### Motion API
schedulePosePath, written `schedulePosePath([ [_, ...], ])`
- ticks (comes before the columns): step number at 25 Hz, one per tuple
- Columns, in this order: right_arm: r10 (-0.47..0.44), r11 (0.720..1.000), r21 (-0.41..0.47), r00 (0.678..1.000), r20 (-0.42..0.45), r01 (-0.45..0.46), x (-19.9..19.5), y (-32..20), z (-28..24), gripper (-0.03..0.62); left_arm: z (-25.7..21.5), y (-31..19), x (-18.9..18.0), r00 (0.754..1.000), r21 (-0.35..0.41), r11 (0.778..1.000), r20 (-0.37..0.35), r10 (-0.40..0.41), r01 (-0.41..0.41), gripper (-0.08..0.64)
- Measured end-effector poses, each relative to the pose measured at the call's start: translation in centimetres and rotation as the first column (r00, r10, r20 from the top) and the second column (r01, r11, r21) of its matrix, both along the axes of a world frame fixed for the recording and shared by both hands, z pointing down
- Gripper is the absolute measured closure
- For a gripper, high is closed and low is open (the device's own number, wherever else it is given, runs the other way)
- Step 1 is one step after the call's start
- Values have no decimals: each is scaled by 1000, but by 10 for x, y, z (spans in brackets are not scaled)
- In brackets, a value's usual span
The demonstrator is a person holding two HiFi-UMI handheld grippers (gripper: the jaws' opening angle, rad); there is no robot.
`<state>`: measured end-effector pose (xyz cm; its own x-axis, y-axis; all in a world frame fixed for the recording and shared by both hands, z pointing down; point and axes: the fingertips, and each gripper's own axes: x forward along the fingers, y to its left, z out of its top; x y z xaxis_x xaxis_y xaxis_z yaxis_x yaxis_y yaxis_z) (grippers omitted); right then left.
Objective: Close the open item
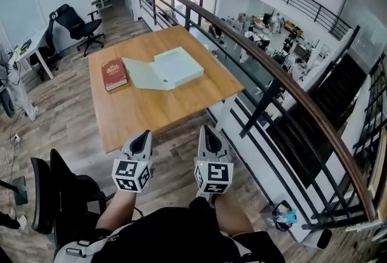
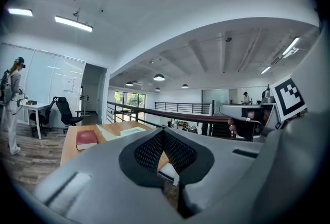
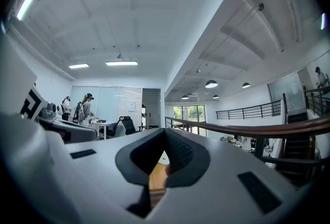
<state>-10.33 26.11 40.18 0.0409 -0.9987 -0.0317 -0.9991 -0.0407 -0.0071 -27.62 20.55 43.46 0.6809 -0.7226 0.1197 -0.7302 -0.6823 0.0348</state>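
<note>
**Head view.** Far across the rectangular light wooden table (image 1: 151, 113): a pale green flat cardboard box (image 1: 179, 66), open, with its thin lid flap (image 1: 143, 74) folded out flat to the left, just beside a dark red hardback book (image 1: 113, 73). Sits well ahead of both tools, beyond the near table edge. Hinge line running roughly away from the person, so closing probably means lifting the flap's left edge and swinging it rightward over the thicker half. Slightly nearer that flap: the left gripper (image 1: 143, 135). Nearer the thicker half: the right gripper (image 1: 209, 130). Both short of the table, aimed toward it. Black-and-white square markers on each cube, no words. Gilt mark on the book cover, too small to read.

**Left gripper view.** Dark ribbed pads pressed together, pinching nothing. Beyond the tips, to the left and well apart: the red book (image 2: 86, 138) and the pale box (image 2: 126, 129) on the tabletop. No readable print.

**Right gripper view.** Pads likewise pressed together, nothing between them. Only a strip of wood and a pale sliver, perhaps the box, showing below the tips. No legible writing anywhere.
</note>
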Motion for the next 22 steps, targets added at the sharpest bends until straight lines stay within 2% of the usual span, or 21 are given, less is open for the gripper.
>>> schedulePosePath([
  [4, -17, 1000, 19, 1000, 10, 17, 35, -27, -8, 591, -10, -27, 37, 1000, 12, 1000, 14, -7, 7, 560],
  [10, -43, 999, -15, 999, 15, 43, 82, -65, 0, 591, -5, -58, 90, 999, -3, 1000, 49, -11, 11, 560],
  [22, -95, 995, -28, 995, -5, 95, 165, -110, 4, 591, -5, -102, 172, 996, -13, 998, 64, -62, 63, 560],
])
